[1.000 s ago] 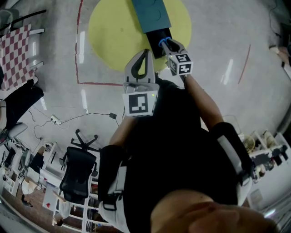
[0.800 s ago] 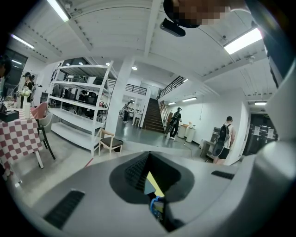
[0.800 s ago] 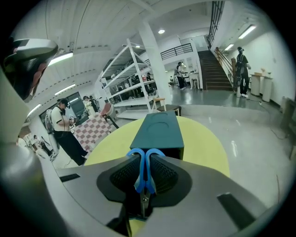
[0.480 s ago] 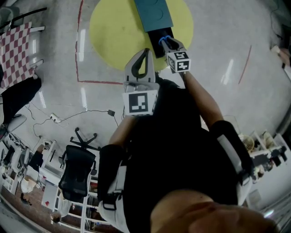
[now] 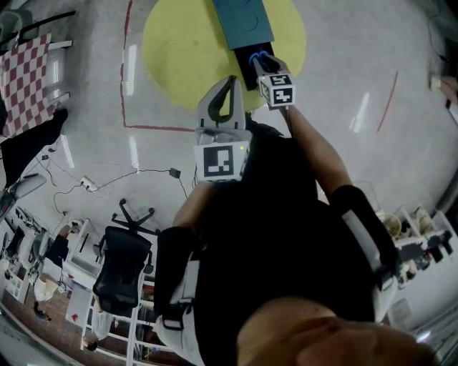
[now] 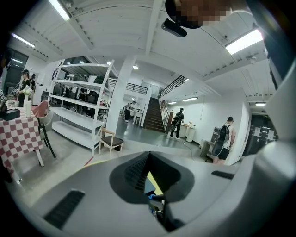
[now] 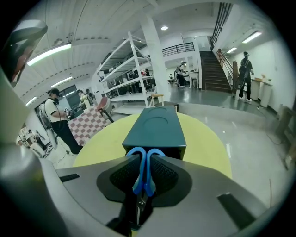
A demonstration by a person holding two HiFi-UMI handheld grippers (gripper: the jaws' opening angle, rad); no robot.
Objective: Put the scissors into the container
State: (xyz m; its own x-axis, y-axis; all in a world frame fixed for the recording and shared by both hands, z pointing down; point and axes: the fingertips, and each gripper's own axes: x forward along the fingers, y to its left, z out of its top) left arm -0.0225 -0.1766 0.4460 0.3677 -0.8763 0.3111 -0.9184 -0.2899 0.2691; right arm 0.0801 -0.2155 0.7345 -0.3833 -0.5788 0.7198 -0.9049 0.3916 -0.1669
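Observation:
A teal box-shaped container (image 5: 243, 20) lies on a round yellow surface (image 5: 179, 50), its dark open end facing me. My right gripper (image 5: 262, 66) is shut on blue-handled scissors (image 5: 256, 60). In the right gripper view the scissors (image 7: 144, 169) stand between the jaws, handle loops forward and right at the container's (image 7: 157, 127) open end, blades hidden low between the jaws. My left gripper (image 5: 228, 83) hovers to the left, nearer my body, over the yellow edge, with its jaws meeting at the tips and nothing held.
A red-and-white checked table (image 5: 25, 86) stands at the left, a black office chair (image 5: 122, 268) and a floor cable below it. A red line (image 5: 143, 130) is marked on the grey floor. Shelving (image 7: 134, 69), stairs and several people are in the background.
My right gripper has moved the scissors slightly forward, bringing the blue handles up to the container's dark open end. The left gripper has stayed put.

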